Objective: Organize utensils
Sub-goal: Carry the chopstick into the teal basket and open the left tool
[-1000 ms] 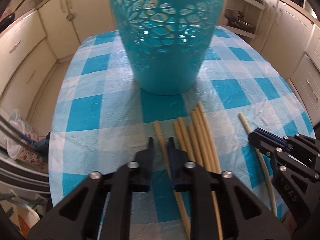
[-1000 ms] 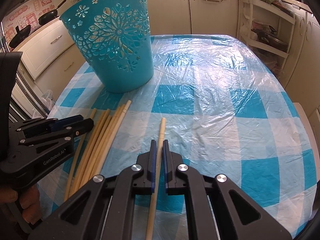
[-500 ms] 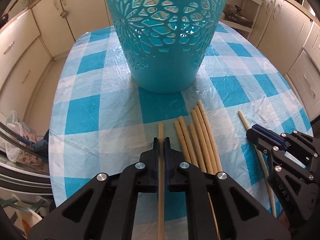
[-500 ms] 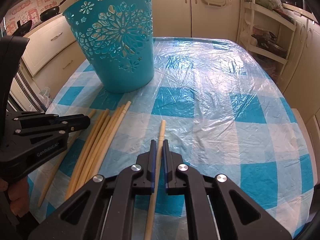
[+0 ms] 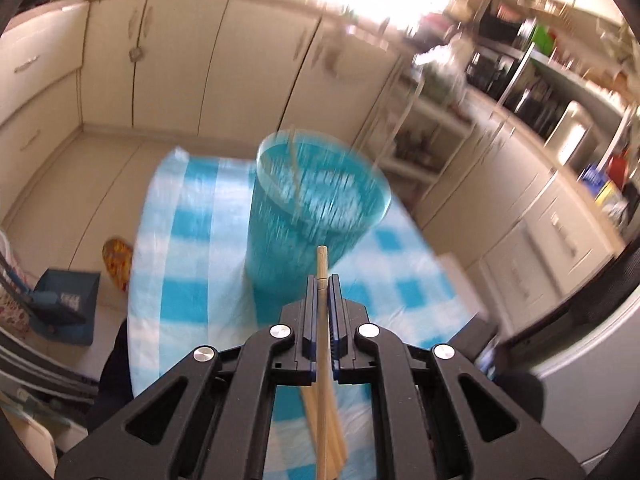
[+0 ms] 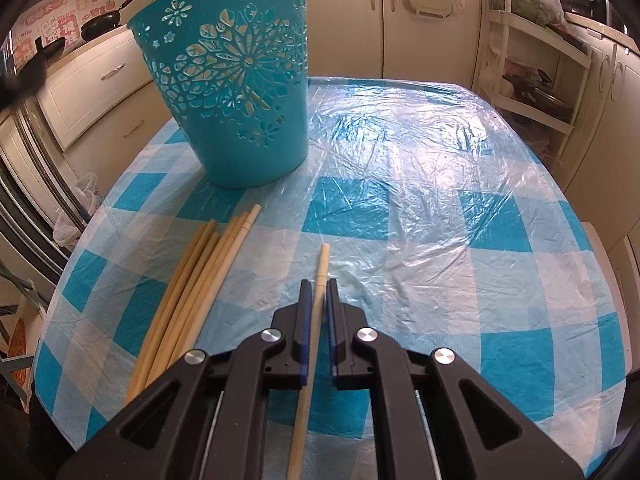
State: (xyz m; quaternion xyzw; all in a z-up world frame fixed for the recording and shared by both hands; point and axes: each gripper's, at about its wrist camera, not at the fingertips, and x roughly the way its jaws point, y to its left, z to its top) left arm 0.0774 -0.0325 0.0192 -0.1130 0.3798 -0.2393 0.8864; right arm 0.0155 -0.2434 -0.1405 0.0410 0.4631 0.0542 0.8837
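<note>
Kitchen, checked tablecloth [image 6: 420, 168]. Left gripper [image 5: 321, 280] clamped on chopstick [image 5: 321, 264] above basket [image 5: 316, 204]; right gripper [image 6: 316, 284] clamped on table chopstick [image 6: 322, 264]. Centre tip over rim, release inside.

Basket and chopsticks on the desk

The basket [image 6: 236, 92] stands on the desk [image 6: 440, 184], back left. Before it lies a bundle of chopsticks [image 6: 192, 280]; right of the bundle, apart, lies a single chopstick [image 6: 316, 300]. Cabinets [image 6: 344, 20] stand behind the desk, a shelf rack [image 6: 536, 64] to its right.
</note>
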